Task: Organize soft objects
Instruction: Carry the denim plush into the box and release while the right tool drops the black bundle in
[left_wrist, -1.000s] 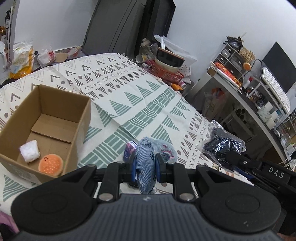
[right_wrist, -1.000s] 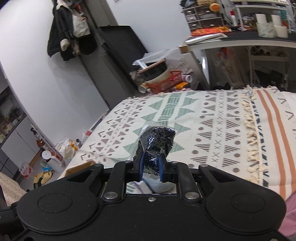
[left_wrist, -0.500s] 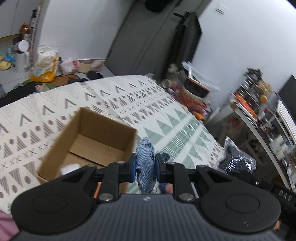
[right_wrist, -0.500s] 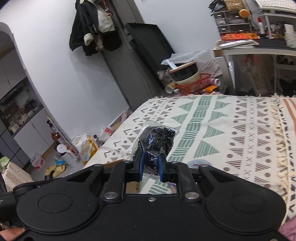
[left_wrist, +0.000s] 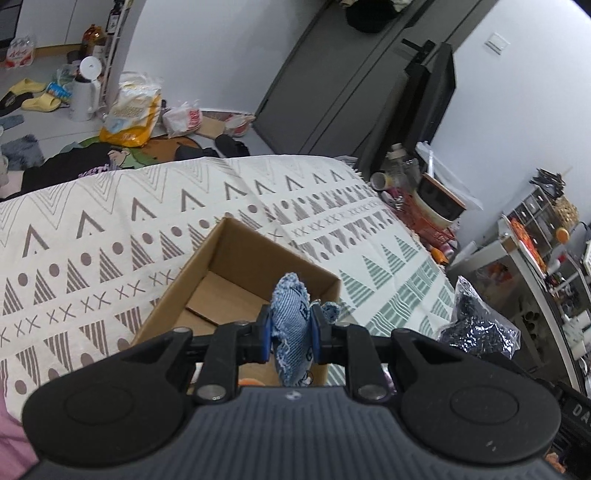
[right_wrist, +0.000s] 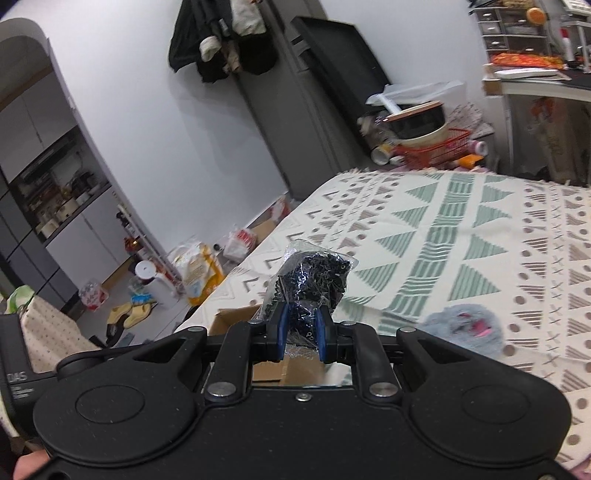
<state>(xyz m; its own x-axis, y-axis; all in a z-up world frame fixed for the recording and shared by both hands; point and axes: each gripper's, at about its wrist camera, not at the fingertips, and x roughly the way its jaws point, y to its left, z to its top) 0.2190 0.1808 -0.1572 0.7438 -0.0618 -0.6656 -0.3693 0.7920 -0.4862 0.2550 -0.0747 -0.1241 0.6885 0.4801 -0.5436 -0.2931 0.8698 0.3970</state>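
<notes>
Denim pouch (left_wrist: 290, 325) clamped upright in the left gripper (left_wrist: 290, 334), hanging over the open cardboard box (left_wrist: 221, 273) directly below. Right gripper (right_wrist: 301, 330) pinches a clear bag of black bits (right_wrist: 314, 280), farther from the box.

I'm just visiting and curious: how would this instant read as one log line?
left gripper: shut on denim piece | right gripper: shut on black bag | cardboard box: open, below

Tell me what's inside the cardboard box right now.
In the left wrist view, the cardboard box shows bare floor flaps and an orange sliver near its front. The left gripper and its denim piece cover the rest, so other contents cannot be seen.
</notes>
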